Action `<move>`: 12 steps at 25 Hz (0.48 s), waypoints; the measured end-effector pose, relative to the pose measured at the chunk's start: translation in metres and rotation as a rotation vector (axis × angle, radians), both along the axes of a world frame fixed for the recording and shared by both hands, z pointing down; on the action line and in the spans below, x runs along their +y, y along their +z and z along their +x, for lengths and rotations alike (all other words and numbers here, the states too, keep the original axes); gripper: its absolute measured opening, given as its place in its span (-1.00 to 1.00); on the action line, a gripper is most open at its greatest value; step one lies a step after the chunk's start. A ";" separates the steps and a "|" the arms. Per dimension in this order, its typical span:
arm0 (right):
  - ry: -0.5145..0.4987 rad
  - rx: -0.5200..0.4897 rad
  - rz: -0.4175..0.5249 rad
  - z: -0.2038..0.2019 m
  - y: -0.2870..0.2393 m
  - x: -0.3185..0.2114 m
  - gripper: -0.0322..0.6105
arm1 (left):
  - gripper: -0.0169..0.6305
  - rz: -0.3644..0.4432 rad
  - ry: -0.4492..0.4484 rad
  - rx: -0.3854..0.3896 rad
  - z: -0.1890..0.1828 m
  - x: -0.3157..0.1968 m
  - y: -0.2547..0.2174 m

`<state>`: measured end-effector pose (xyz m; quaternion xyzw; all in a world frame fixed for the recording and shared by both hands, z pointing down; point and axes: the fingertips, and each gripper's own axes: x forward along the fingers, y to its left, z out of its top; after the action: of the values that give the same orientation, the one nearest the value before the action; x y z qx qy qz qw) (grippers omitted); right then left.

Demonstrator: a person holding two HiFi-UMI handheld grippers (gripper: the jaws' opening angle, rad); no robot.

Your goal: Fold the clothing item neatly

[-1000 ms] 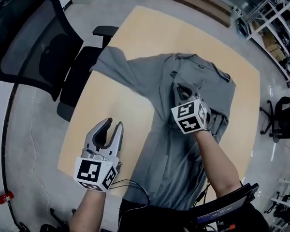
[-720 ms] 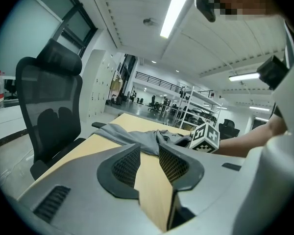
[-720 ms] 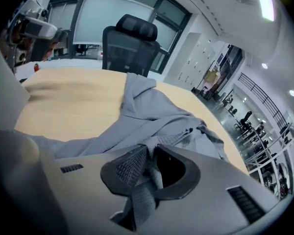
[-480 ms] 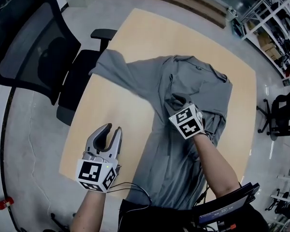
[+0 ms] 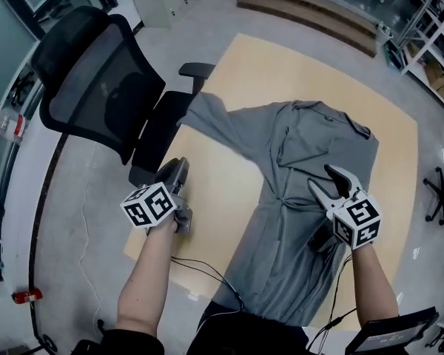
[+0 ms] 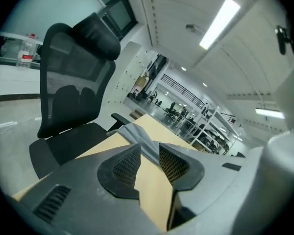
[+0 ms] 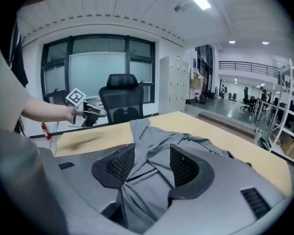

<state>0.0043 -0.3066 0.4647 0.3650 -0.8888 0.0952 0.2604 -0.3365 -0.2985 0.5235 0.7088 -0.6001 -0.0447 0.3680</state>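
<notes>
A grey shirt (image 5: 292,154) lies lengthwise on the light wooden table (image 5: 218,172), one sleeve (image 5: 214,120) reaching toward the table's left corner. My right gripper (image 5: 322,177) hovers over the shirt's right side; its jaws are opening and stand apart, with rumpled cloth (image 7: 159,131) below and beyond them and none pinched. In the right gripper view its jaws (image 7: 152,152) frame the shirt's middle. My left gripper (image 5: 176,170) is at the table's left edge, apart from the shirt. Its jaws (image 6: 148,148) are a little apart, showing only bare table (image 6: 154,185) and the far sleeve (image 6: 137,133).
A black mesh office chair (image 5: 96,87) stands against the table's left side, its armrest (image 5: 196,69) near the sleeve. Cables (image 5: 207,272) trail off the near table edge. Metal shelving (image 5: 436,28) stands at the right, a low step (image 5: 311,13) beyond the table.
The right gripper has let go of the shirt's middle, opened and drawn back to the right. The left gripper has moved forward to the table's left edge and tilted.
</notes>
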 end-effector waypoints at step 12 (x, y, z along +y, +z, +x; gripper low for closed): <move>0.070 -0.145 0.010 0.002 -0.033 0.043 -0.26 | -0.29 -0.189 -0.023 0.434 -0.107 -0.109 0.062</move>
<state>0.0066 -0.2635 0.4318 0.3893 -0.8925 0.1260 0.1899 -0.4432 -0.4072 0.5857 0.6380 -0.5167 -0.1437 0.5526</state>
